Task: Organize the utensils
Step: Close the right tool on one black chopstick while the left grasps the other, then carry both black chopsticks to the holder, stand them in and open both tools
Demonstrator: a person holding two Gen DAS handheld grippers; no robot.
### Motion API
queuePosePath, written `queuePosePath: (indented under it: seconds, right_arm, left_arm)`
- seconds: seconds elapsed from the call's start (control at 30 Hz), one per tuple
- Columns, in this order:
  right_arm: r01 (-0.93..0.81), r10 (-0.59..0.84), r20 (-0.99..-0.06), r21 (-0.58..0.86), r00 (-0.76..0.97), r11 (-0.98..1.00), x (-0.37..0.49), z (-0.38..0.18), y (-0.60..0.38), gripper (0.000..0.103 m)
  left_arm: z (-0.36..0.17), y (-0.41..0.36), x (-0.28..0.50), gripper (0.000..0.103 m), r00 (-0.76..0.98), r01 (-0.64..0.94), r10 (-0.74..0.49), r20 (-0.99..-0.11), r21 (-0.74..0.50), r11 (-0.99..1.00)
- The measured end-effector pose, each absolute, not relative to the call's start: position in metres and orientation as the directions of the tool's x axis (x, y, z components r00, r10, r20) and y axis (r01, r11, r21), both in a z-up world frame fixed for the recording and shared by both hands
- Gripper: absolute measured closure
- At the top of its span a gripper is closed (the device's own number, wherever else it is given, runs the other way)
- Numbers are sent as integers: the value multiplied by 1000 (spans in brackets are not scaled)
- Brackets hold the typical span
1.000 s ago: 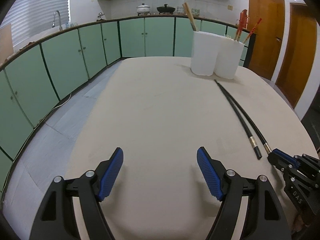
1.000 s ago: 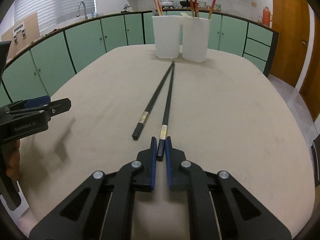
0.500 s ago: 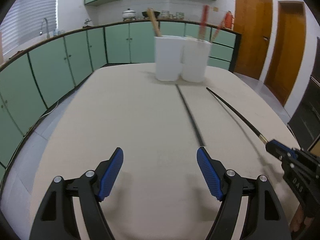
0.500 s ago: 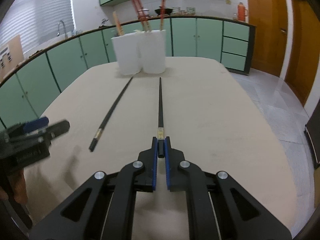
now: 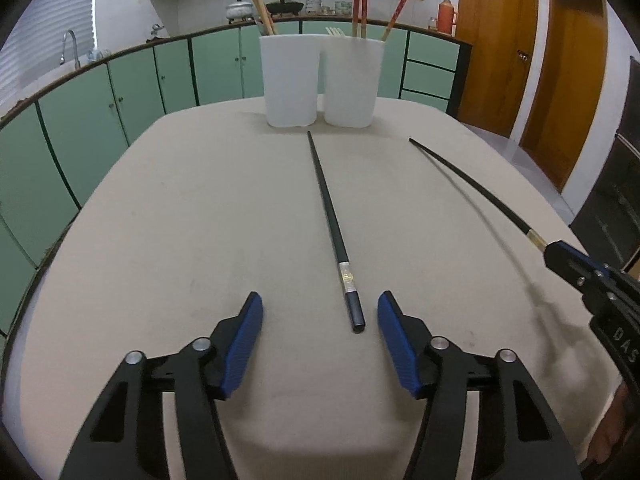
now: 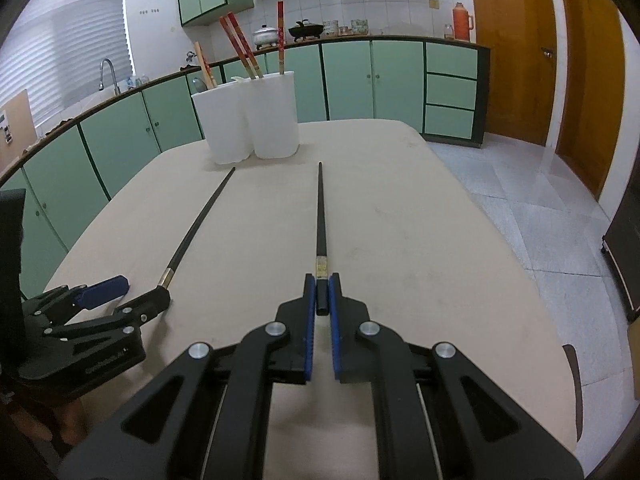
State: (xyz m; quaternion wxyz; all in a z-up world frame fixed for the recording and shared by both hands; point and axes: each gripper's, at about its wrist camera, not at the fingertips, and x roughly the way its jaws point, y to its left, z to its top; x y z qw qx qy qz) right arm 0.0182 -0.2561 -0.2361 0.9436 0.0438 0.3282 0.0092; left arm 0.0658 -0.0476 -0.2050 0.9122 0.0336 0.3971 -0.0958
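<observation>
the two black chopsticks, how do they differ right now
The right chopstick is pinched at its butt end in the shut right claw. The left chopstick lies flat on the table, with the closing left claw astride its end, not yet pressing. Both are black, banded, tips toward the white holders.

black chopsticks [image 5: 330, 216] with gold bands, white holders [image 5: 290, 80], blue ribbed fingers [image 5: 240, 350], beige table [image 5: 180, 220].

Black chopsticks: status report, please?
Right gripper clamps one black chopstick. Left gripper closing around second chopstick, not gripped. Path clear.
</observation>
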Motion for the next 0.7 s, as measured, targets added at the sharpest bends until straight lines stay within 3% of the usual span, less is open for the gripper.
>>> queuePosePath:
  seconds: [0.1, 0.17, 0.23, 0.7]
  right_arm:
    - [16, 49, -620, 99, 783, 995, 17, -237, -258, 97]
    - [18, 52, -621, 106, 782, 994, 18, -237, -258, 97]
    - [17, 53, -620, 106, 783, 994, 17, -237, -258, 97]
    - [6, 45, -593, 84, 804, 996, 14, -213, -258, 97]
  left_arm:
    - [-205, -49, 66, 61, 674, 192, -130, -727, 2, 981]
    - [-205, -49, 65, 75, 679, 189, -126, -724, 6, 982]
    - [-205, -51, 64, 97, 678, 197, -135, -723, 2, 980]
    - [-147, -37, 48, 97, 778, 176, -107, -619, 51, 983]
